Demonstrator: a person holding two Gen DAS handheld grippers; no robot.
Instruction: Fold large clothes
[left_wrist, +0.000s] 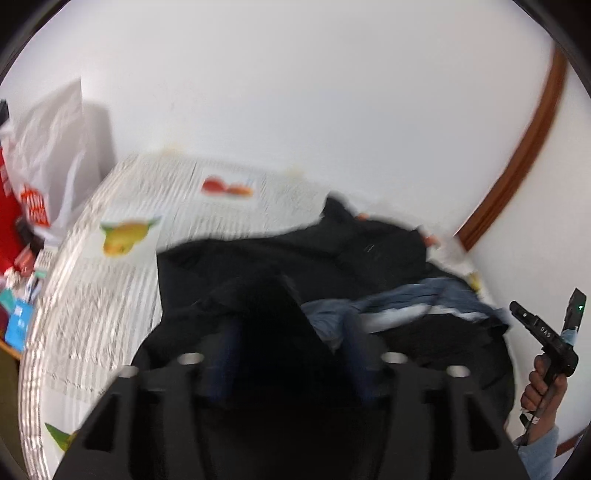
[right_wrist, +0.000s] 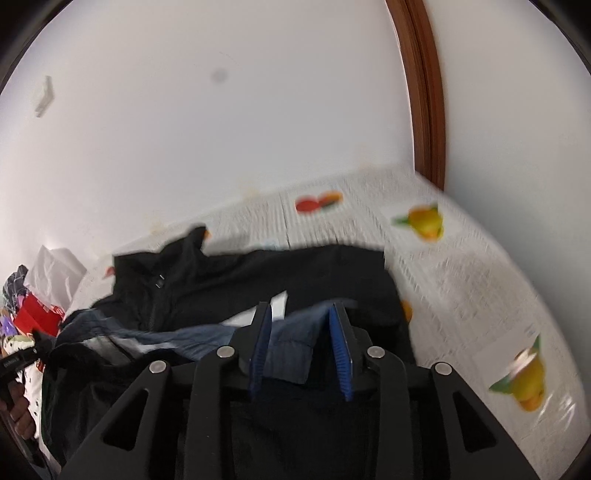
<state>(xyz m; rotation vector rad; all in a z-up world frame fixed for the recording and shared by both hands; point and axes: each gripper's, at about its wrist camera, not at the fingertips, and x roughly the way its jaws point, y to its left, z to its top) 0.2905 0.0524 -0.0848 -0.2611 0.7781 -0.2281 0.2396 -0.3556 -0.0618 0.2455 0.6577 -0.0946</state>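
Where the black jacket (right_wrist: 258, 273) lies spread over the table (right_wrist: 461, 258), which has a white cover printed with fruit pictures, a blue-grey garment (right_wrist: 192, 338) is bunched on top of it near the front edge. The right gripper (right_wrist: 301, 314) has its jaws apart, with a clear gap between the blue pads (right_wrist: 338, 343); a fold of the blue-grey cloth sits in this gap, but the pads do not press on it. The left gripper (left_wrist: 291, 332) is harder to read: a flap of black cloth rises between its two fingers and hides the tips, and the picture is blurred, so I cannot tell if the jaws are clamped on it or only stand around it. The left wrist view shows the jacket from the other side, with the blue-grey garment to its right, and also the person's right hand (left_wrist: 541, 387) holding the handle of the other gripper at the right edge. A white plastic bag (left_wrist: 48, 147) and some red packets stand at the far left of that view, while the right wrist view shows the jacket's zipper and collar, and a brown door frame (right_wrist: 424, 92) against the white wall.
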